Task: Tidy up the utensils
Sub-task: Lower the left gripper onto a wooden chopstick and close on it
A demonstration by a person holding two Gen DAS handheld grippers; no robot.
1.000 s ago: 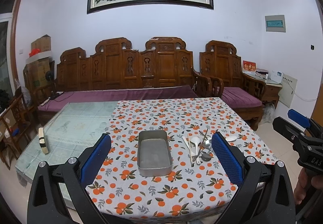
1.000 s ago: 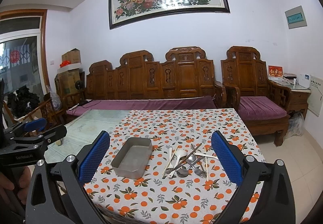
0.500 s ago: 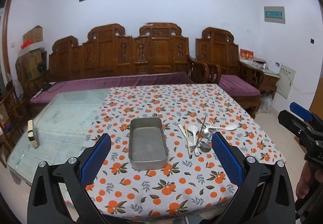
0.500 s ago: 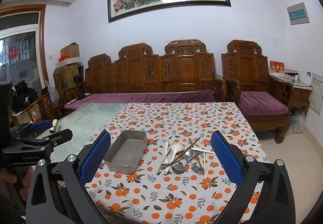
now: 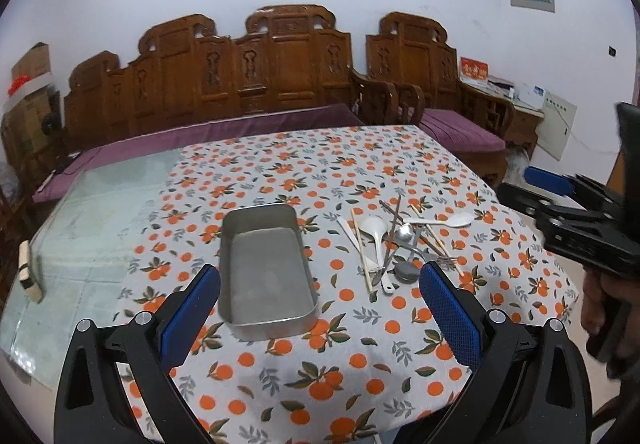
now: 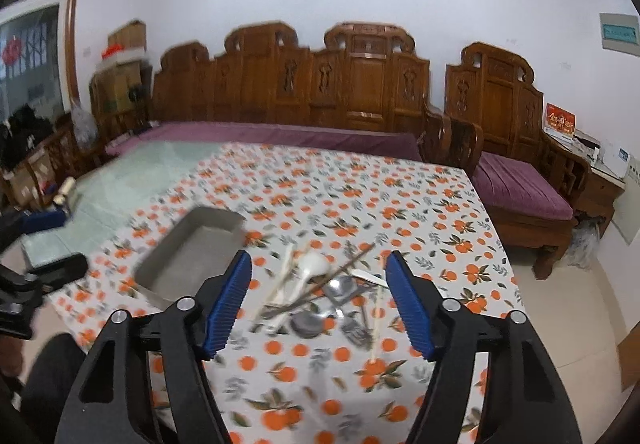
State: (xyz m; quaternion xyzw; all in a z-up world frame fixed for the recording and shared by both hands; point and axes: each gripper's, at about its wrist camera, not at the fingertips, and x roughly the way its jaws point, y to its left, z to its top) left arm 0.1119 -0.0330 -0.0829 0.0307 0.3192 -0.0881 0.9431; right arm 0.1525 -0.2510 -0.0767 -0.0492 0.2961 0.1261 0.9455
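An empty grey metal tray (image 5: 266, 266) sits on the orange-patterned tablecloth (image 5: 320, 179). To its right lies a heap of utensils (image 5: 400, 248): white spoons, metal spoons, a fork and chopsticks. My left gripper (image 5: 318, 316) is open and empty, above the tray's near end. My right gripper (image 6: 318, 300) is open and empty, above the near side of the utensil heap (image 6: 320, 296); the tray (image 6: 192, 248) lies to its left. This view is blurred. The right gripper also shows at the right edge of the left wrist view (image 5: 560, 203).
The cloth covers the right part of a glass-topped table (image 5: 92, 228); a small wooden block (image 5: 30, 278) lies near its left edge. A carved wooden sofa (image 5: 256, 83) with purple cushions stands behind the table. A wooden armchair (image 6: 516, 147) stands at the right.
Both grippers have come closer to the table and lower. The right gripper's fingers have closed partway and now frame the utensil heap. Tray and utensils have not moved.
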